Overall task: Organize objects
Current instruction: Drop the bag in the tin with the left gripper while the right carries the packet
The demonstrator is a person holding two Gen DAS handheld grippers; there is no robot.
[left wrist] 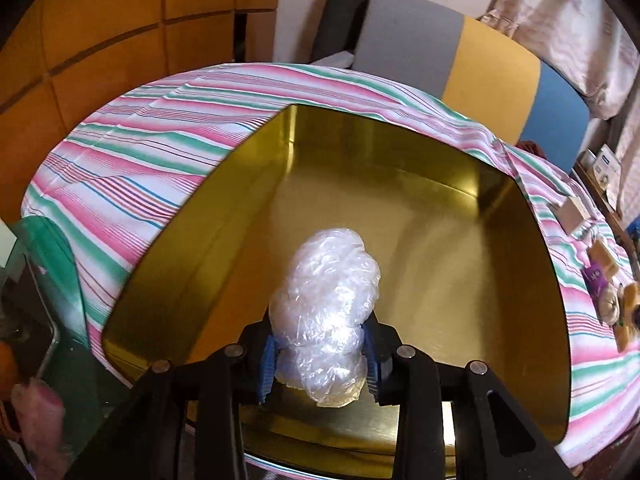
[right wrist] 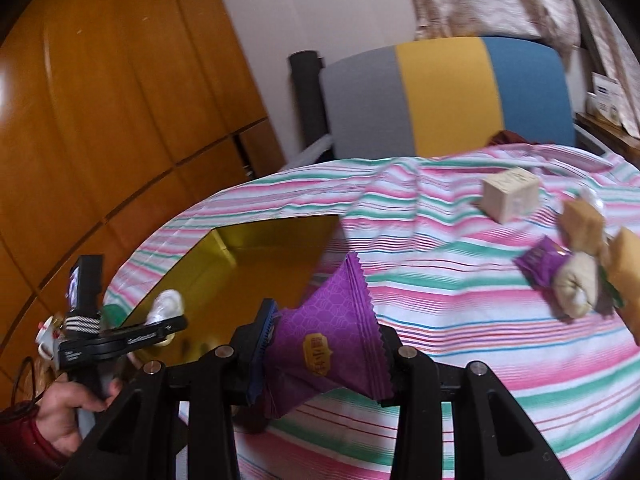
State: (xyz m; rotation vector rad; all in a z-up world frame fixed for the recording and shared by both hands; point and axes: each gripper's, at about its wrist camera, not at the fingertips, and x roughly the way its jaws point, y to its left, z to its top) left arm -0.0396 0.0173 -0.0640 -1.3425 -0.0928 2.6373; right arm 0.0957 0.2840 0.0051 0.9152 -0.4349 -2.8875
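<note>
One gold label marks the gripped purple packet [right wrist: 324,344].

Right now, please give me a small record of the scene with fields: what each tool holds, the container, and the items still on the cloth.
left tool: shut on clear plastic bundle, above the tin
right tool: shut on purple packet, above the cloth
container: gold tin, nothing lying inside
surface: striped cloth
still on cloth: beige cube box, second purple packet, tan wrapped snacks
</note>
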